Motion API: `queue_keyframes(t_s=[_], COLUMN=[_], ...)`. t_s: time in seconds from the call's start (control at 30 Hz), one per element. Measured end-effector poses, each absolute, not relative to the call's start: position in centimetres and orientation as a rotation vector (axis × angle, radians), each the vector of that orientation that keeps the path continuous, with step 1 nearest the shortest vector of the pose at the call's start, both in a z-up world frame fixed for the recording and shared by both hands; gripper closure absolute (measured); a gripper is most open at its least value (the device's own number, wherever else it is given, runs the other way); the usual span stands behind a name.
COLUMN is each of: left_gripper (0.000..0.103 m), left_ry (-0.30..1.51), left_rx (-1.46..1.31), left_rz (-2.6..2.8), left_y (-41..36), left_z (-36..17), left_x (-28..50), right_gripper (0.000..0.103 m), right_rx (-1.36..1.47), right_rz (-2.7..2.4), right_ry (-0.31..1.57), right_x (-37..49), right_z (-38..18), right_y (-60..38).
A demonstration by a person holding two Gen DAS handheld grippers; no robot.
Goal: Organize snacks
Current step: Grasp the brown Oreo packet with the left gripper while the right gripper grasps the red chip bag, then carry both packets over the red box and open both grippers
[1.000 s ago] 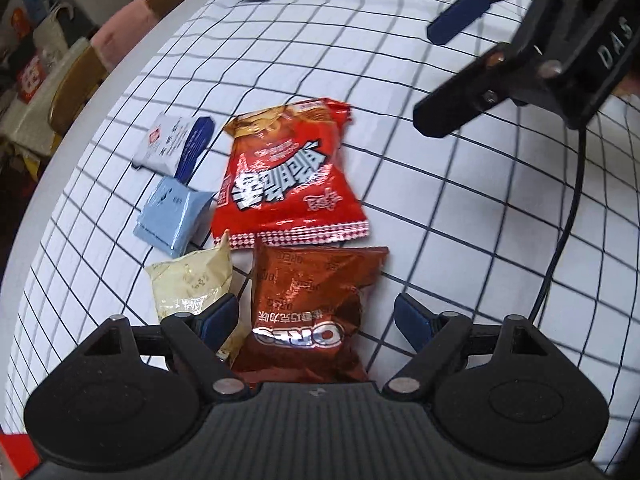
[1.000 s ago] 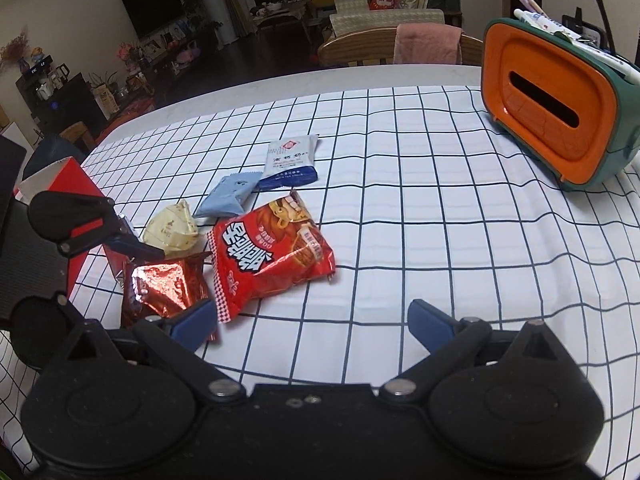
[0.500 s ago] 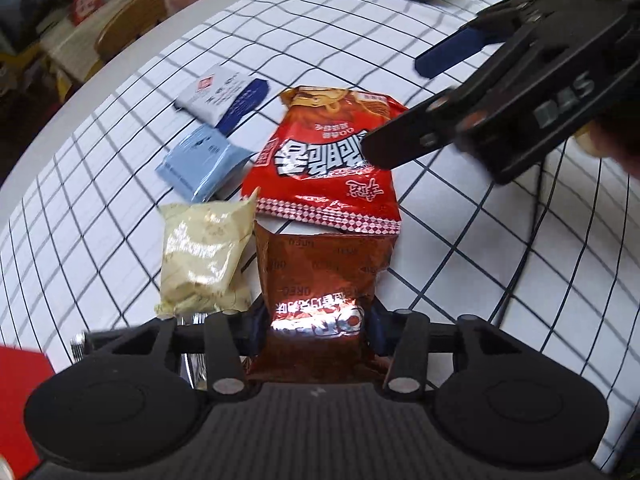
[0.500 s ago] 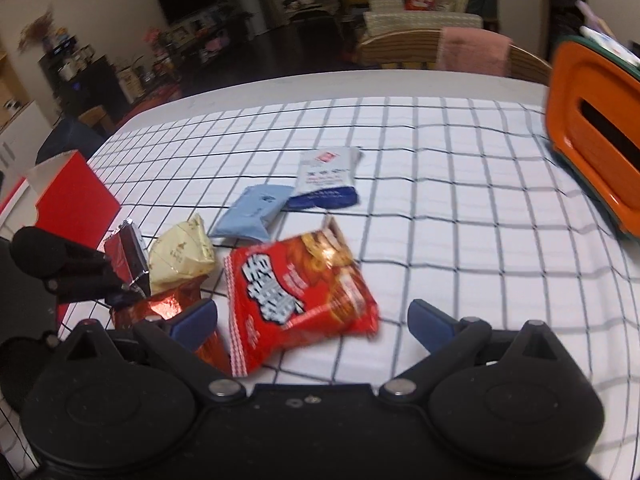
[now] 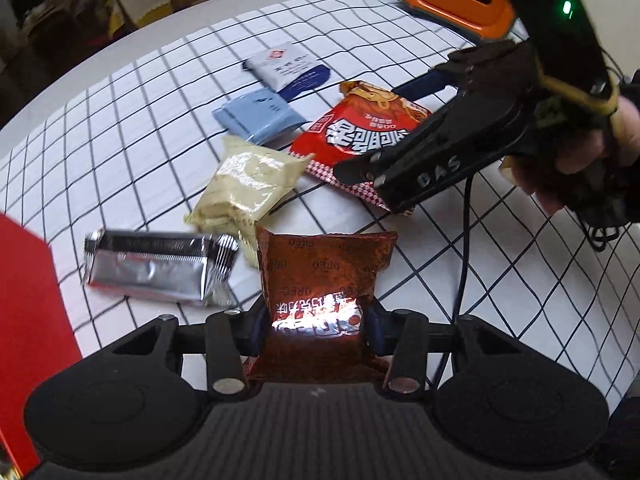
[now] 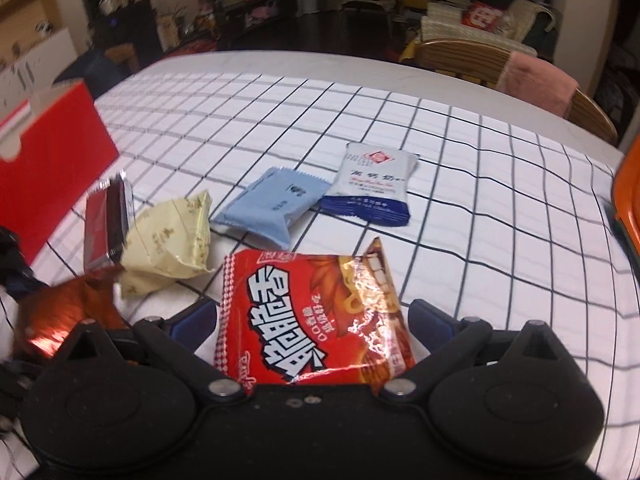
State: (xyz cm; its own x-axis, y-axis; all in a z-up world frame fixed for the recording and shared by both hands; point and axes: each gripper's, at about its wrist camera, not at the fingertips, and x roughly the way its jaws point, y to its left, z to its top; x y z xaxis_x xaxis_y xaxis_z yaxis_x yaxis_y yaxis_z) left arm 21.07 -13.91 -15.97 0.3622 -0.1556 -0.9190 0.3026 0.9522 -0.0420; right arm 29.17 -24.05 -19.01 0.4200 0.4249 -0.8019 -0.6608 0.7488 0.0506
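My left gripper (image 5: 316, 320) is shut on the brown Oreo packet (image 5: 320, 268), pinching its near end; the packet also shows at the left of the right wrist view (image 6: 68, 308). My right gripper (image 6: 312, 320) is open, its fingers on either side of the red noodle snack bag (image 6: 312, 316), which also shows in the left wrist view (image 5: 360, 136). On the checked cloth lie a cream packet (image 5: 248, 184), a silver packet (image 5: 156, 268), a light blue packet (image 6: 268, 208) and a white-and-navy packet (image 6: 372, 184).
A red box (image 6: 44, 164) stands at the table's left edge. An orange container (image 5: 452, 0) stands at the far right. A wooden chair with a pink cloth (image 6: 536, 76) is behind the table. The right gripper's cable (image 5: 464, 240) trails over the cloth.
My left gripper has stayed shut on the Oreo packet and swung left, bringing the silver packet into view. My right gripper has moved forward so its open fingers flank the red bag.
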Motion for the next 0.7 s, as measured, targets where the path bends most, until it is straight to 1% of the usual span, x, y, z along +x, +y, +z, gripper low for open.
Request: queue_keyframes(t_s=[0.2,0.33,0.43,0.5,0.7], left_gripper=[0.058,0.058,0.058,0.058,0.058], left_ry=[1.173,1.174,1.171,1.169,1.157], left_rx=[0.112,0.106,0.103,0.099,0.093], left_rz=[-0.267,-0.257,-0.255,-0.255,-0.244], left_y=[-13.4,-13.3,-13.4,-13.4,-13.1], left_z=[-15.8,-15.8,-15.5,-15.3,-15.0], left_x=[20.7,20.5,20.3,20.1,19.6], right_gripper=[0.000,0.000,0.002,0.010,0.023], right_rx=[-0.367,-0.361,-0.348,-0.340,-0.331], right_rz=[0.696,0.692,0.689,0.681,0.664], right_ry=[0.904,0.893,0.890,0.883,0.870], right_x=[28.8,28.7,28.6,28.5,27.9], right_z=[-20.2,-20.4,-20.3,-20.2,-19.7], right_y=[-22.9,-22.9,-23.2,-23.3,-23.7])
